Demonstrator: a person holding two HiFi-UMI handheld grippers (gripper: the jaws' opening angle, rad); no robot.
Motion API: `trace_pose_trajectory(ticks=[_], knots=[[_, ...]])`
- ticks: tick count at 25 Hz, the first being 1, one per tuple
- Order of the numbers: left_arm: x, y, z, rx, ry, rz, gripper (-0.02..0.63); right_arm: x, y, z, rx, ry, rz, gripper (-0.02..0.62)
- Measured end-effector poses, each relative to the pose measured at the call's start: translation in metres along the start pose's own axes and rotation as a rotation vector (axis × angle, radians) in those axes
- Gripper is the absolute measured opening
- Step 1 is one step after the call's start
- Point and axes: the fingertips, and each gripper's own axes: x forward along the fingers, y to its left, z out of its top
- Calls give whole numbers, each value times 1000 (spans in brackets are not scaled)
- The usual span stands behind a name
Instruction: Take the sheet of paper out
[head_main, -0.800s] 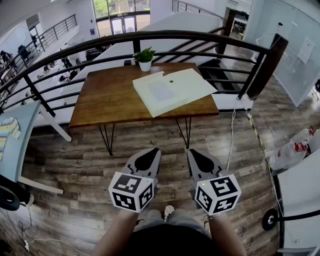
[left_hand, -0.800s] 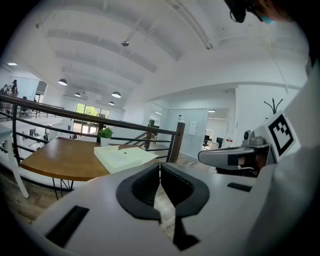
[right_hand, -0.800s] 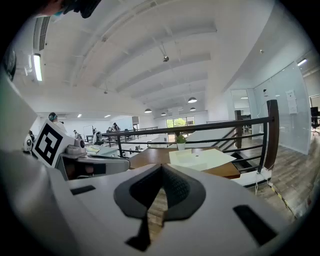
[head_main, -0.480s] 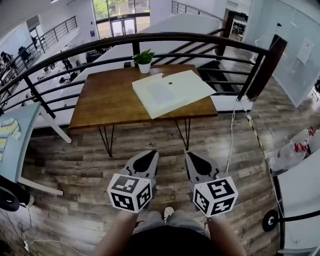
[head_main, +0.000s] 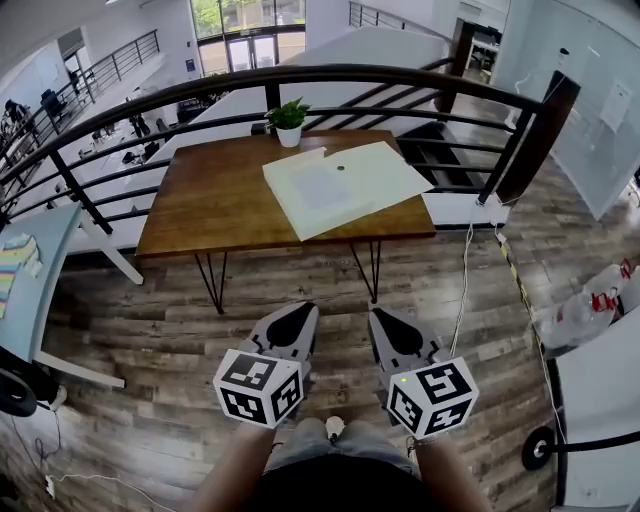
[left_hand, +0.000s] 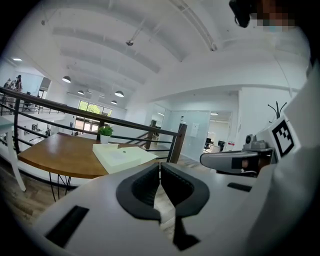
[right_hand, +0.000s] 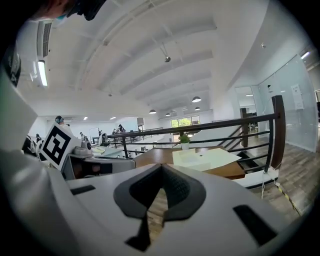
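The head view is giving us the whole layout: the left gripper (head_main: 300, 310) and the right gripper (head_main: 385, 315) are hanging side by side low over the plank floor (head_main: 150, 400), marker cubes (head_main: 262, 385) facing up, well short of the wooden table (head_main: 210, 200). On that table a pale flat folder (head_main: 375, 170) is lying near the far right corner, and a paler rectangle that looks to be the sheet of paper (head_main: 318, 186) is showing through it, beside a small potted plant (head_main: 288, 115) and in front of the dark railing (head_main: 400, 72). The gripper views are looking almost level, so they are missing the floor and catching the ceiling lamps (left_hand: 119, 93) instead, and each one is picking up the other gripper alongside. The left gripper's black fingers (left_hand: 142, 187) are meeting at the tips with nothing between them, and the right gripper's fingers (right_hand: 182, 190) are pressed together the same way, empty. Against the earlier frames, both grippers are keeping much the same place and the folder is lying just where it was
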Motion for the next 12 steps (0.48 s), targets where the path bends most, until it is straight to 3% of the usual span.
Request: trace_pose_trajectory(ticks=[12], knots=[[39,0,-8,-24,43,-15,21,21,-34,-9,21,33,9,26]])
